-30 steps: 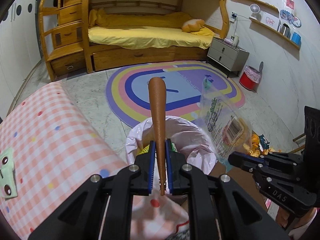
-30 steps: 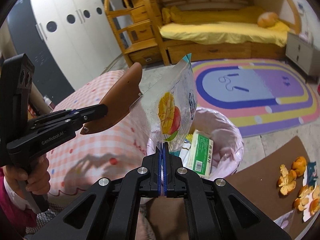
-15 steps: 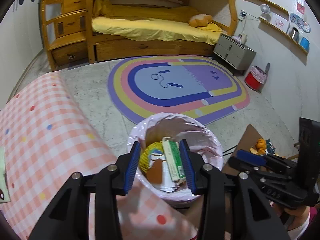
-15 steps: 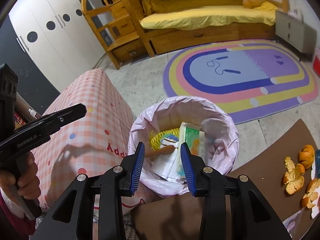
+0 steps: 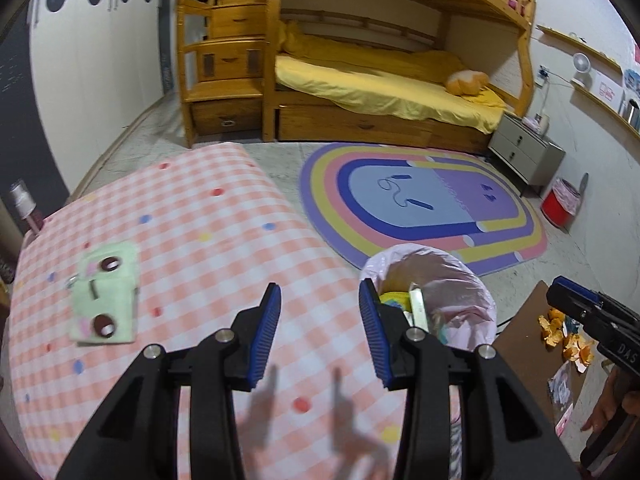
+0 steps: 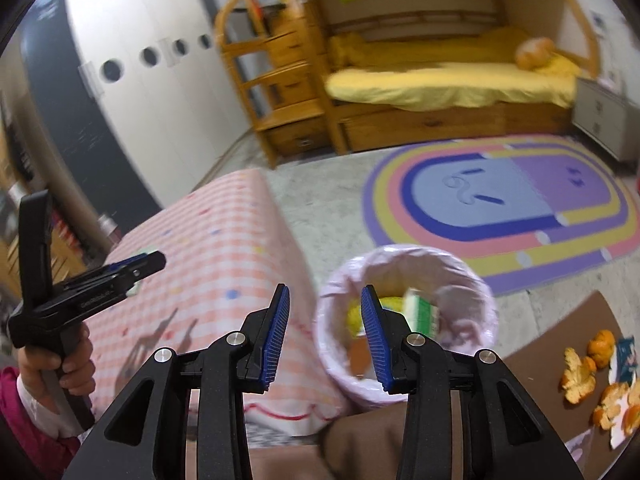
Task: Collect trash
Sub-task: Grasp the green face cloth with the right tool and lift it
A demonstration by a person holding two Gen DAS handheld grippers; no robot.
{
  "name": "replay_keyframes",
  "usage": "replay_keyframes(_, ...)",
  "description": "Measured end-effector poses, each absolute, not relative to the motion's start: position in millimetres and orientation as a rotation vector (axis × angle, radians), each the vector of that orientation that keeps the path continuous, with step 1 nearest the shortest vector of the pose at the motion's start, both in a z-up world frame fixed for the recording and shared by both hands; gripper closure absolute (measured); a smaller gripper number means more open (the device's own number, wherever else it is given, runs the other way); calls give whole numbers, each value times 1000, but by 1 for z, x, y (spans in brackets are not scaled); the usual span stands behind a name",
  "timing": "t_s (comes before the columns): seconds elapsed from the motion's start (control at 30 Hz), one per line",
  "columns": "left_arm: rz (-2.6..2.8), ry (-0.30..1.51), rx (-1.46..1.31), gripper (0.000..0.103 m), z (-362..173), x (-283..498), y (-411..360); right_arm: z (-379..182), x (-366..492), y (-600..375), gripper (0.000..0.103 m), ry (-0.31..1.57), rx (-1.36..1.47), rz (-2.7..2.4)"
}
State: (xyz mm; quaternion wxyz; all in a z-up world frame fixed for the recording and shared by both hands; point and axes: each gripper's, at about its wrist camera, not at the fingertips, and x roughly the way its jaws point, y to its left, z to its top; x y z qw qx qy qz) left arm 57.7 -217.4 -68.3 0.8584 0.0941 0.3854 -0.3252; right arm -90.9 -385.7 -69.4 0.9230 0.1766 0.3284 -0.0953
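Trash bin [image 5: 430, 292] with a pink liner is sitting on the floor just beside the checked tablecloth [image 5: 192, 240], between that covered table and a brown board. It is holding a green-and-white carton [image 6: 424, 312], something yellow and some paper scraps; the contents are blurring in the right wrist view, so finer sorting is not possible.

Left gripper [image 5: 319, 330] is hovering over the tablecloth, jaws standing apart, nothing between the blue pads. Right gripper [image 6: 325, 332] is hanging near the bin's rim, jaws likewise apart and empty. A hand [image 6: 60, 364] is gripping the left tool's handle.

Judging progress: part done. Several items are lying in the bin already. Still waiting on the brown board [image 6: 560, 344] to the right: orange peels [image 6: 580, 372] in several pieces and a few wrappers or papers beside them. A pale green pouch [image 5: 106, 304] with a cartoon face is lying on the tablecloth; whether it is counting as trash I cannot tell.

Likely next call is the peels, nearest the right gripper.
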Motion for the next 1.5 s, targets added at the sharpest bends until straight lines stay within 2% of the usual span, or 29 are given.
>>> replay_keyframes(0.4, -431, 806, 99, 64, -62, 72, -97, -58, -28, -288, 63, 746, 199, -18)
replay_keyframes(0.53, -360, 808, 72, 59, -65, 77, -59, -60, -3, -255, 55, 765, 166, 51)
replay_keyframes(0.83, -222, 843, 29, 59, -80, 109, 6, -76, 70, -194, 55, 824, 81, 155)
replay_keyframes(1.07, -183, 864, 22, 57, -92, 141, 30, -99, 133, -162, 48, 879, 17, 199)
replay_keyframes(1.5, -177, 881, 17, 55, -100, 166, 36, -124, 198, -147, 48, 948, -6, 289)
